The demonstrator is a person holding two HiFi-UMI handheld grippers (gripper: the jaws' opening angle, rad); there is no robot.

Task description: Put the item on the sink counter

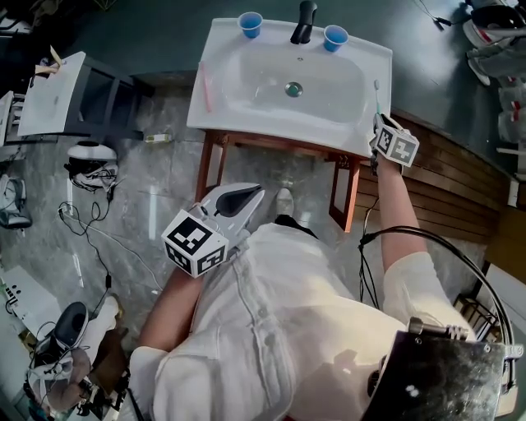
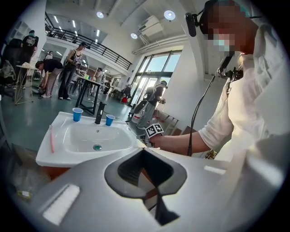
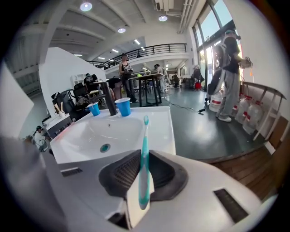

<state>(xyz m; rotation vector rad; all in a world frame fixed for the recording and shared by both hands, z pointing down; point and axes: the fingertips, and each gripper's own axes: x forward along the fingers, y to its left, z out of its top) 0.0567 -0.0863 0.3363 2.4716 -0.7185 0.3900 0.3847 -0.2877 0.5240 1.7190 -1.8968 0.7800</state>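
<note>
My right gripper point(image 1: 380, 123) is shut on a teal toothbrush point(image 1: 377, 94) at the right end of the white sink counter point(image 1: 215, 49). In the right gripper view the toothbrush point(image 3: 144, 158) stands upright between the pads, its head pointing over the counter's right rim point(image 3: 161, 131). My left gripper point(image 1: 256, 191) hangs in front of my body, well short of the sink, shut and holding nothing; in its own view the tips point(image 2: 144, 150) meet. A pink toothbrush point(image 1: 204, 86) lies on the counter's left side.
Two blue cups point(image 1: 250, 24) point(image 1: 334, 38) flank a black faucet point(image 1: 303, 22) at the back of the basin. The sink sits on a wooden stand point(image 1: 343, 197). Cables point(image 1: 99, 247) and shoes litter the floor at left; a wooden deck point(image 1: 460, 181) lies at right.
</note>
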